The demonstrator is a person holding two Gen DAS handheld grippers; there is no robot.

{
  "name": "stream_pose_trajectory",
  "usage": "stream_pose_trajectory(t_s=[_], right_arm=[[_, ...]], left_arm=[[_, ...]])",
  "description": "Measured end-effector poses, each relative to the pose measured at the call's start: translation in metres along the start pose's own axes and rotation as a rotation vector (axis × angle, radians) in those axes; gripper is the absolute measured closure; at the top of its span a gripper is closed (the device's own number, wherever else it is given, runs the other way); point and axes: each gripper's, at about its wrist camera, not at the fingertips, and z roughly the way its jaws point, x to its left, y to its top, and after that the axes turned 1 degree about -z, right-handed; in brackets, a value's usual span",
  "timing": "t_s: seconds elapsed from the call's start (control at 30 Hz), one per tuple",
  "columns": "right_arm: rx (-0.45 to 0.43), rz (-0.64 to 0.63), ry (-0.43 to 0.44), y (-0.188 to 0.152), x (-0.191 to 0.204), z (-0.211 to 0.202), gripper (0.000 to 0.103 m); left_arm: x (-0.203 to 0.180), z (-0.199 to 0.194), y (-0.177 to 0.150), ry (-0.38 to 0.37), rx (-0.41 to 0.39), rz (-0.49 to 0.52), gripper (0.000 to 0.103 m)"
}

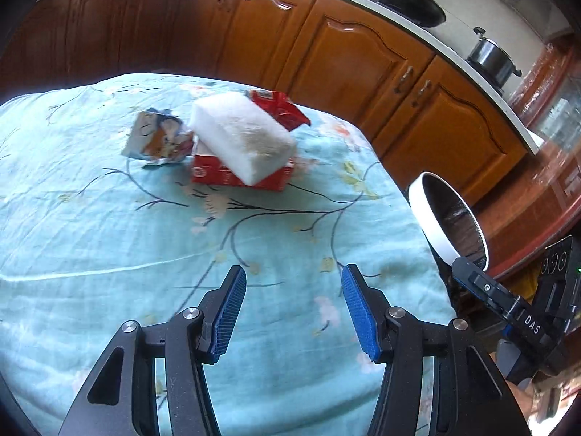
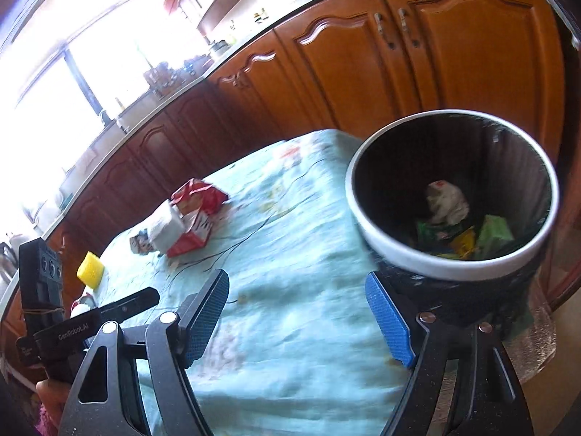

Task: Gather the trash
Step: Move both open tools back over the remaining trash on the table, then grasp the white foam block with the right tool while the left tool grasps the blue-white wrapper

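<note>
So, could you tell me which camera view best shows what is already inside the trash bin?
The right wrist view: it looks down into the trash bin, showing crumpled white paper and green packaging. The left wrist view catches only its rim and dark inner wall edge-on.

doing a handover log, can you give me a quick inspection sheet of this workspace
surface: table under a light blue floral cloth, rumpled
job's things: red carton with a white foam block on it, crumpled wrapper beside, red packet behind; bin already holds trash
clutter: yellow sponge
grippers: left hand-held gripper open, empty; right hand-held gripper open, empty
cables: nothing seen
surroundings: wooden cabinets, pots on the counter
</note>
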Motion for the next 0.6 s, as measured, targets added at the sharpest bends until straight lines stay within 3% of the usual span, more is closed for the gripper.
stream_pose_trajectory(t_s=[0.37,0.6], right_arm=[[0.058,-0.086,0.064,-0.009,0.055,0.028,0.024],[0.064,-0.155,0.12,-0.004,0.083,0.04,0.024]], left_arm=[[0.051,-0.026,0.004,0.046,-0.039,-0.104,0.049],[0.064,-0.029,0.034,0.07,-0.081,-0.112,0.049]])
